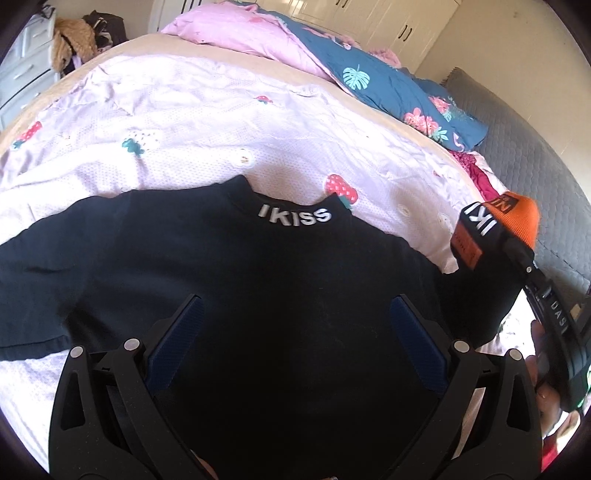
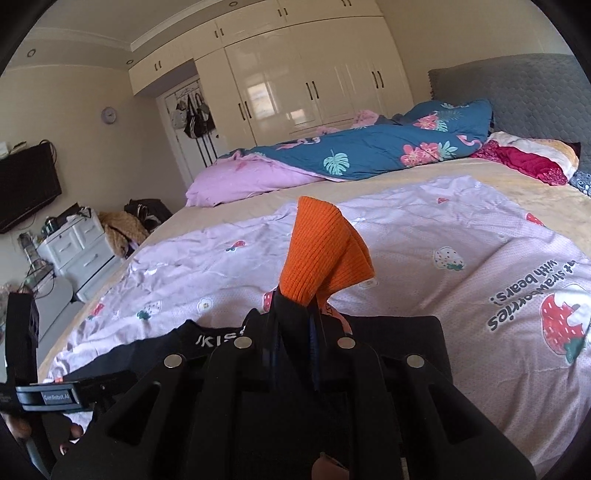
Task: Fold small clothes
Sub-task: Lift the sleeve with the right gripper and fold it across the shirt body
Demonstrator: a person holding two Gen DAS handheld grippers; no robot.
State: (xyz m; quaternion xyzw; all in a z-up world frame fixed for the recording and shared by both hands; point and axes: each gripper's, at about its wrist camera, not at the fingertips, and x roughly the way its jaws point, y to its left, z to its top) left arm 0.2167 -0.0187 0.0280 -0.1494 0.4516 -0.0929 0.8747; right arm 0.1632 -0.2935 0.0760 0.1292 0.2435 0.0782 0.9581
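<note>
Where the black sweater (image 1: 229, 266) with white "IKISS" lettering at its collar lies spread on the pale pink strawberry-print blanket (image 1: 166, 122), it fills the middle and lower part of the left wrist frame. Its sleeve with the orange cuff (image 2: 325, 254) is lifted at the right edge of that frame, pinched in the right claw (image 2: 295, 332), whose jaws are closed on the dark cloth just below the cuff. The left claw (image 1: 295, 332) stands wide open above the sweater's body, blue pads apart, gripping nothing. Beyond the blanket, in the upper frame, a blue floral duvet (image 1: 388, 85) and pink bedding (image 1: 236, 33) lie bunched on the bed
</note>
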